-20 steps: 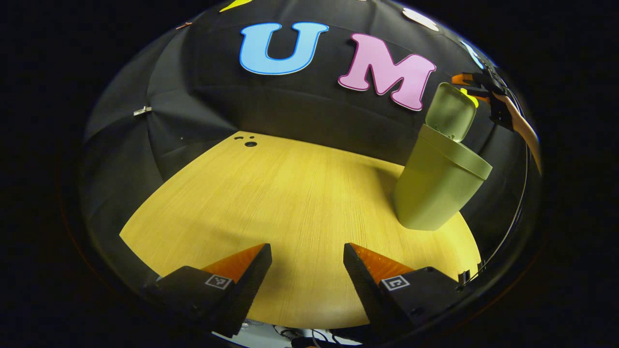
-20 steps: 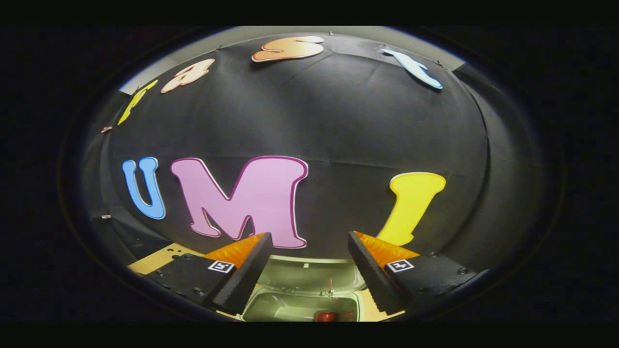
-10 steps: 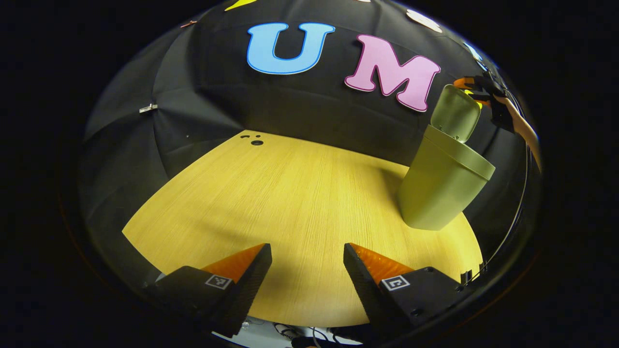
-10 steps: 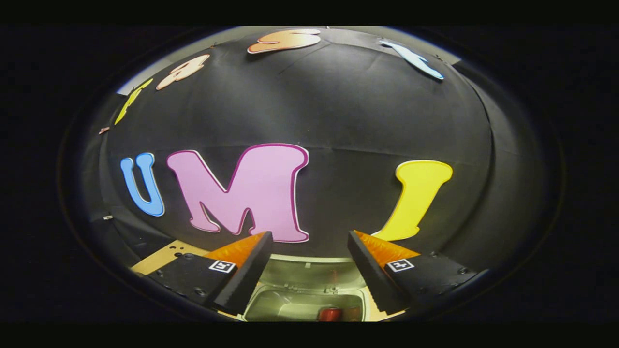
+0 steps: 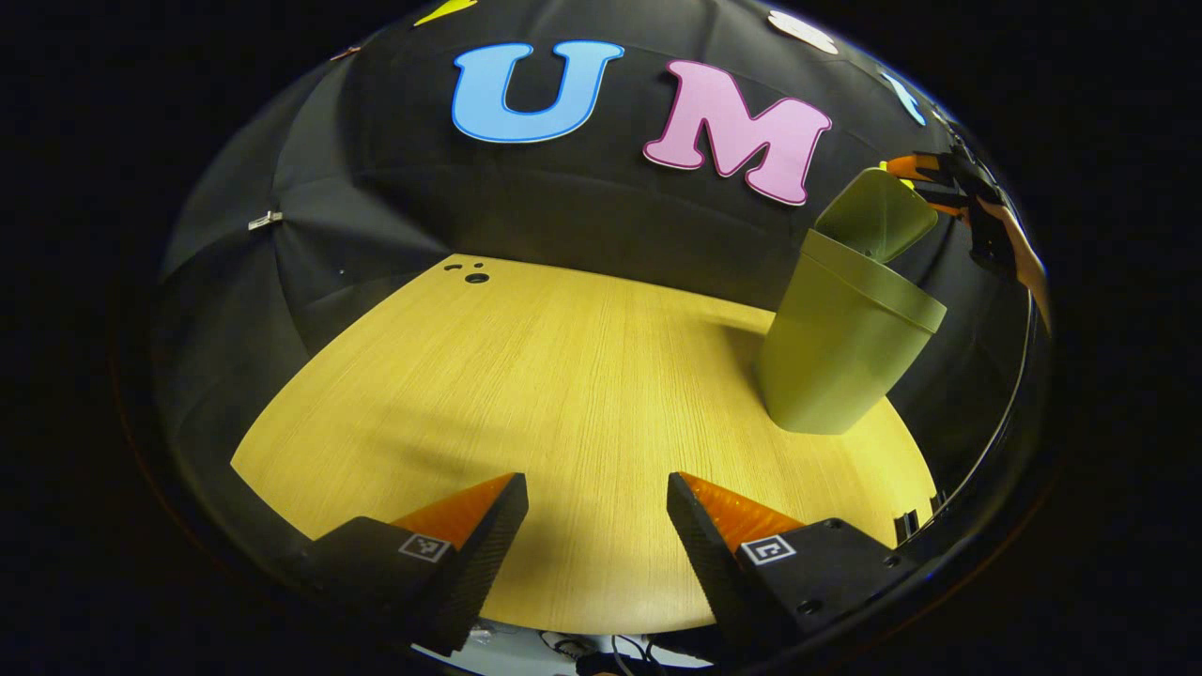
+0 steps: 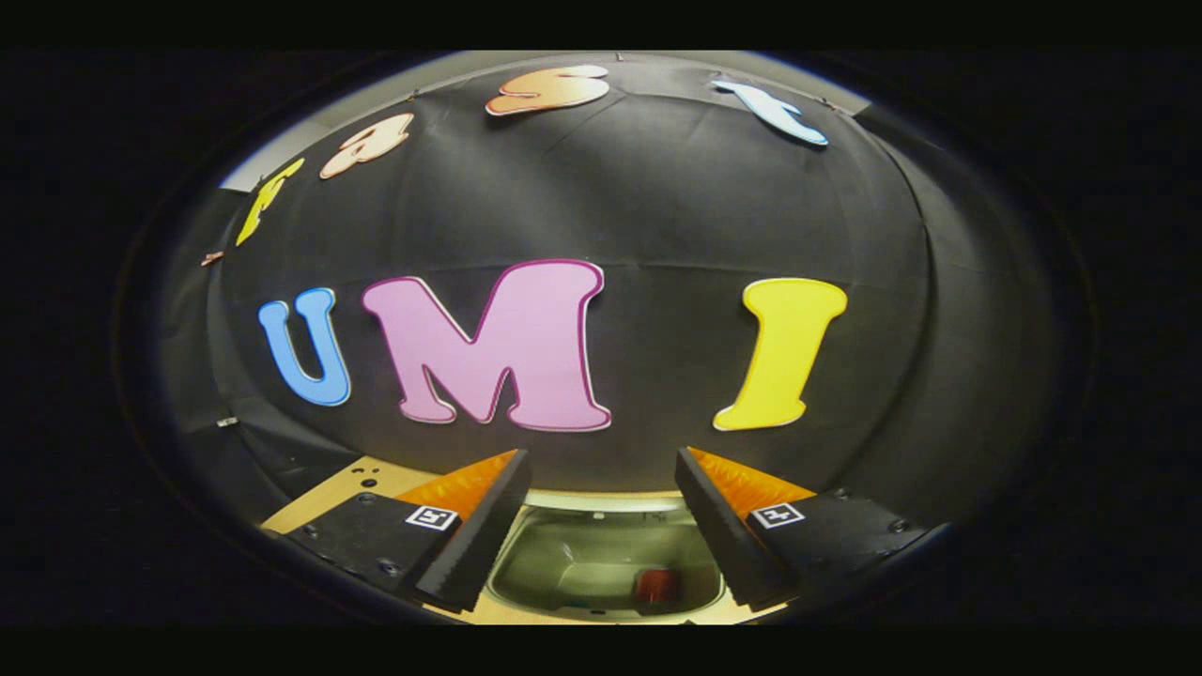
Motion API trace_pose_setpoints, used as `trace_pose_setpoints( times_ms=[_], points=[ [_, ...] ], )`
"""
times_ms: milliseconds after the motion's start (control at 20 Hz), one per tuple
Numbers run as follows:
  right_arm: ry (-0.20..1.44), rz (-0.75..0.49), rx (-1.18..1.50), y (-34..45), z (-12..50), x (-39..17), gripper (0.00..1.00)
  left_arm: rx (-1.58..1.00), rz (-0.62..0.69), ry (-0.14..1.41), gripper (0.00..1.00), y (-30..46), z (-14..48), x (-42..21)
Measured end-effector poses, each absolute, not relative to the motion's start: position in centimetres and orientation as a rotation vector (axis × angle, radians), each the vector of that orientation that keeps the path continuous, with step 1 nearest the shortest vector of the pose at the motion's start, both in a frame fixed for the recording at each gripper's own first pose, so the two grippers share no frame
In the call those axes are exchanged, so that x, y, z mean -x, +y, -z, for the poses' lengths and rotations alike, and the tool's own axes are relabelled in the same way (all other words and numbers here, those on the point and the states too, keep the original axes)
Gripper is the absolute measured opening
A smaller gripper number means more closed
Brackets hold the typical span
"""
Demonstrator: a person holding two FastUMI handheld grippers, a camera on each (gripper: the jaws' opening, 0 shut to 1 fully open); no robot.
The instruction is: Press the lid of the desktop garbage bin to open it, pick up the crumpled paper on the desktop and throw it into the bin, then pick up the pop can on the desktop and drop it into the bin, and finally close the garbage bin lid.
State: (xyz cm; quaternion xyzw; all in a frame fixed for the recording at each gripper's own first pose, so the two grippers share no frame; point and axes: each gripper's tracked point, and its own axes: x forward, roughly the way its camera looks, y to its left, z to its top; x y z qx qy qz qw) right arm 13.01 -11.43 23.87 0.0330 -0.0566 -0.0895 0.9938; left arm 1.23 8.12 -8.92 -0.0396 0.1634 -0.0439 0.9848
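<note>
One green desktop garbage bin [image 5: 840,352] is recorded on the wooden worktop [image 5: 563,394], at the right of the left gripper view, standing near the worktop's far right edge in front of the black cloth wall [image 5: 582,216]. One lid [image 5: 878,218] is attached at the bin's top; it is seen tilted over the rim, neither fully raised nor closed. One left gripper [image 5: 597,521] is held low over the bare near part of the worktop, well apart from the bin; its jaws are spread wide and nothing is held between them. One right gripper [image 6: 601,512] is placed above the bin, and its jaws are likewise released and empty. In the left gripper view this same gripper is noted at the far right, just behind the lid; whether it touches the lid cannot be told. In the right gripper view the green lid's inner face [image 6: 601,563] is seen between the spread fingers, and one small red item [image 6: 657,584], apparently the pop can or its reflection, is glimpsed low in that green surface. One group of small dark holes [image 5: 470,273] is noted at the worktop's far left corner.
</note>
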Motion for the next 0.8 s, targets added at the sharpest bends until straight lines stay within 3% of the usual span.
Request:
trace_pose_setpoints(
  times_ms=[200,250,300,450,800],
  points=[
    [-0.055,0.178,-0.036,-10.8,-19.3,-11.2,0.97,0.068,0.11,0.343,0.96,7.7,9.3,-1.1],
    [-0.032,0.179,-0.035,-10.6,-17.9,-10.9,0.98,0.063,0.114,0.347,0.92,7.6,9.3,-0.9],
    [-0.008,0.179,-0.04,-10.5,-16.5,-10.6,0.98,0.058,0.118,0.348,0.96,7.5,9.4,-1.0],
    [0.051,0.181,-0.069,-10.2,-13.0,-10.0,0.96,0.038,0.129,0.351,0.96,7.3,9.5,-0.7],
    [0.097,0.198,-0.076,-10.0,-9.3,-9.3,0.98,0.013,0.145,0.369,0.96,6.8,10.4,0.4]
  ],
)
